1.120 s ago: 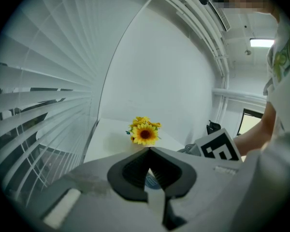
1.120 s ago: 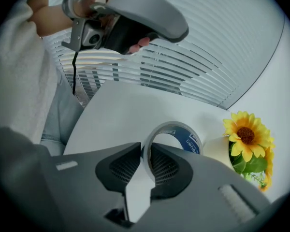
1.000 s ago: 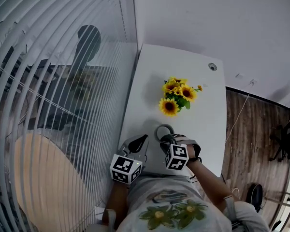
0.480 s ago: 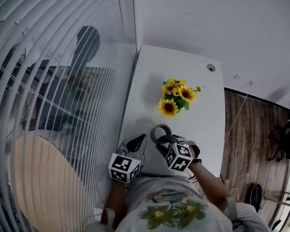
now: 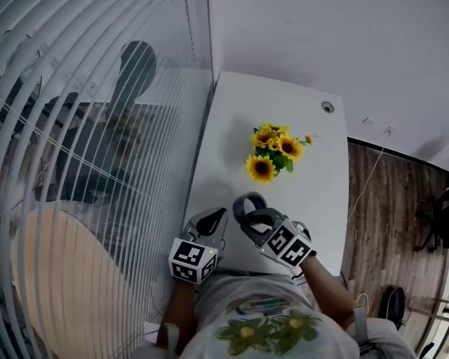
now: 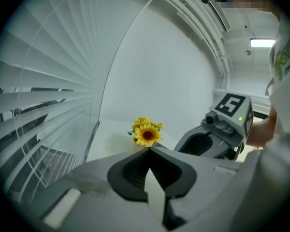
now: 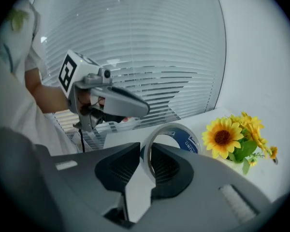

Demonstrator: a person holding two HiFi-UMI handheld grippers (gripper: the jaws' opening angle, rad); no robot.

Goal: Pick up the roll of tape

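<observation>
Two grey moulded-plastic grippers work over the near end of a smooth white table point(image 5: 284, 99).

The right gripper point(image 5: 253, 214) has its jaws clamped on the wall of the roll of tape point(image 5: 247, 202). One ribbed black pad sits inside the ring and one outside, so the roll stands on edge between them. The roll is a thin hoop of clear, glossy tape. The inner face of its core is blue with white print too small to read.

In the head view the roll lies at 6 o'clock from the sunflowers point(image 5: 273, 152) and at 1 o'clock from the left gripper point(image 5: 217, 217). The right forearm enters from 5 o'clock, and its gripper points toward 10 o'clock and angles downward. Its marker cube point(image 5: 288, 244), patterned in black-and-white squares, is tilted up toward the camera.

The left gripper sits just beside the right one, at its 9 o'clock, and points toward 1 o'clock. Its jaw tips meet with nothing between them, and it has its own marker cube point(image 5: 194, 260).

The sunflowers are yellow-petalled with brown centres and green leaves. A small round grey grommet point(image 5: 328, 106) lies in the tabletop at 1 o'clock from them.

Pale horizontal blinds point(image 5: 67, 118) line the 9 o'clock side of the table. Dark wood-grain floor point(image 5: 382, 200) lies on the 3 o'clock side.
</observation>
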